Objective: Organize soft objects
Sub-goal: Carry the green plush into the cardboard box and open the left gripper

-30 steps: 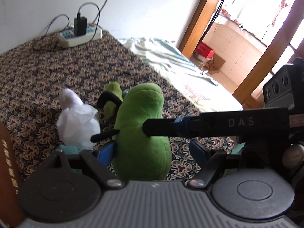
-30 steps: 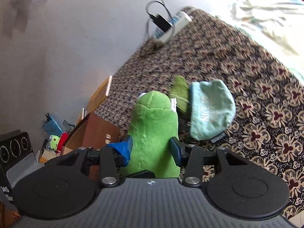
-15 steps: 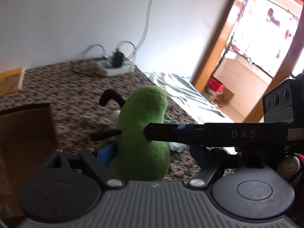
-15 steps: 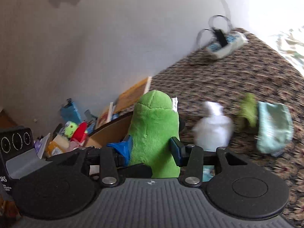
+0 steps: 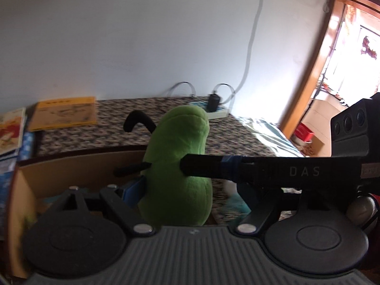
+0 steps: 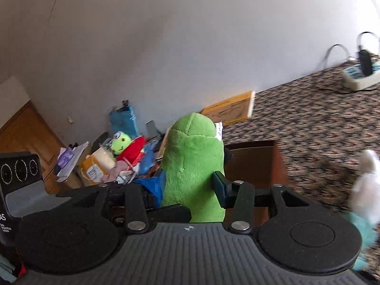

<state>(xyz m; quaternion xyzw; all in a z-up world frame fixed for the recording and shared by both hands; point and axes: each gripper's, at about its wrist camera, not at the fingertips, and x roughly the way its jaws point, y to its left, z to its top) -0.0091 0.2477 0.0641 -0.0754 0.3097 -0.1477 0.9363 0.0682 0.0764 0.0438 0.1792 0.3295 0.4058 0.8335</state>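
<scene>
A: In the left wrist view, what step is in hand?

B: I'd judge the carrying step. The green plush toy (image 5: 178, 166) stands upright between the fingers of the left gripper (image 5: 190, 190), above the near wall of the cardboard box (image 5: 78, 163). The left blue pad presses its side; the right pad is hidden behind the right gripper's finger (image 5: 213, 167), which crosses from the right and pushes into the toy. So the left tongs are spread wide yet, as far as I can tell, closed on it.

A: And the right wrist view?

B: The right gripper (image 6: 190, 185) has the same toy squeezed between both pads, base near the camera, rounded top pointing away. The box's dark side (image 6: 251, 163) lies just behind it; a white soft thing (image 6: 365, 190) is blurred at the right on the patterned bedcover (image 6: 308, 123).

A: Next move?

B: Probably bring the toy over the box's opening, lower it, then open both sets of jaws together.
</scene>
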